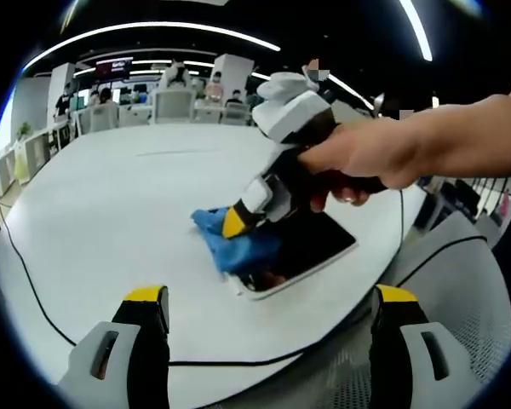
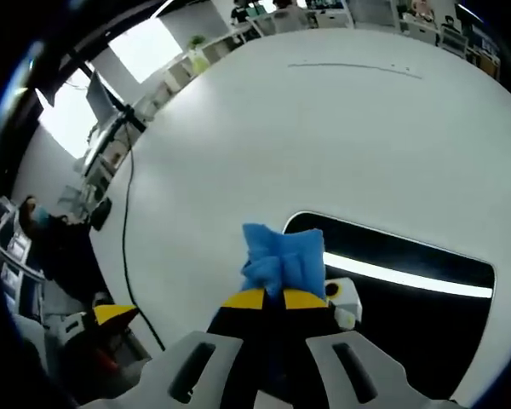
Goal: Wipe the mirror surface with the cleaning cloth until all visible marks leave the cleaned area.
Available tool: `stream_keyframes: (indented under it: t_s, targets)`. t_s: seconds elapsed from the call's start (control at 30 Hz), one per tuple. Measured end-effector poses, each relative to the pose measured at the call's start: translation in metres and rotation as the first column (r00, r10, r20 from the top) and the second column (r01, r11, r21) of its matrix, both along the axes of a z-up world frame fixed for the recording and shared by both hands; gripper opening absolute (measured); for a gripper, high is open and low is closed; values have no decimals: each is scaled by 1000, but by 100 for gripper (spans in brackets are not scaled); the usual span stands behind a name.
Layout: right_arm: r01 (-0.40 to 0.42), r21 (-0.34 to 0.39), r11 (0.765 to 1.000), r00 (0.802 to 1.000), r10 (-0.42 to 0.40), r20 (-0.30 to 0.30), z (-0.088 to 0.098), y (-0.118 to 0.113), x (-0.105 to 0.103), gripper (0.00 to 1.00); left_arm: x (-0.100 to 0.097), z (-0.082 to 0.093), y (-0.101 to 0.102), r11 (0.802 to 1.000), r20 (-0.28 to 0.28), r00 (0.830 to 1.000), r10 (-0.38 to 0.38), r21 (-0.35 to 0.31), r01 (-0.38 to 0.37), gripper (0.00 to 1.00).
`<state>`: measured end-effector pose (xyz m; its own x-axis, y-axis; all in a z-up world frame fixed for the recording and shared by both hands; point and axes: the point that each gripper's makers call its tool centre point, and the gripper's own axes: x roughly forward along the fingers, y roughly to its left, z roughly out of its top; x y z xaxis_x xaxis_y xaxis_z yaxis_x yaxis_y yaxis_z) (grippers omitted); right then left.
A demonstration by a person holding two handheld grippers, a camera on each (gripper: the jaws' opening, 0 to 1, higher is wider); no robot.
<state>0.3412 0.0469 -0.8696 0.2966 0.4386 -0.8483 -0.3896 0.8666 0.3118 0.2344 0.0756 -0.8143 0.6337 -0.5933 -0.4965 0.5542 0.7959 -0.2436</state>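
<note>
In the left gripper view, the left tool point(image 1: 268, 319) waits at 6 o'clock, jaws spread wide with nothing between them. Past it, at centre, the right tool point(image 1: 238, 220), held by a hand point(image 1: 392, 153), clamps the blue cloth point(image 1: 234, 243) against the mirror point(image 1: 319, 243) on the white surface point(image 1: 111, 196). A black cable point(image 1: 34, 290) trails at 8 o'clock.

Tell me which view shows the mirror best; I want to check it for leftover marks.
The right gripper view: the mirror lies close, its dark glass broadly exposed beyond the blue cloth held in the right gripper. The left gripper view shows the mirror smaller, partly covered by the cloth, gripper and the person's hand. Marks are hard to judge.
</note>
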Motion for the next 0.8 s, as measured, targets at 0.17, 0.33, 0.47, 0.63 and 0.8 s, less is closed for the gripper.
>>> stream_keyframes:
  t_s: [0.17,0.33,0.47,0.63,0.8]
  targets:
    - [12,12,1000,1000,-12,-11,1,0,-1,0,2,1,2,1000,4,1000,19,-4,-19,99]
    - [-8,18,1000,1000,8,10,1,-2,0,0,0,-1,2,1000,-5,1000,16,1,-16,99]
    - [-9,9,1000,1000,9,19,1,-8,-1,0,1,0,2,1000,-1,1000,19,1,-19,99]
    - [-4,13,1000,1000,4,29,1,-25,-2,0,2,0,3,1000,-1,1000,26,0,-26,99]
    - [19,27,999,1000,-19,23,1,-39,1,0,1,0,3,1000,-3,1000,25,3,-25,99]
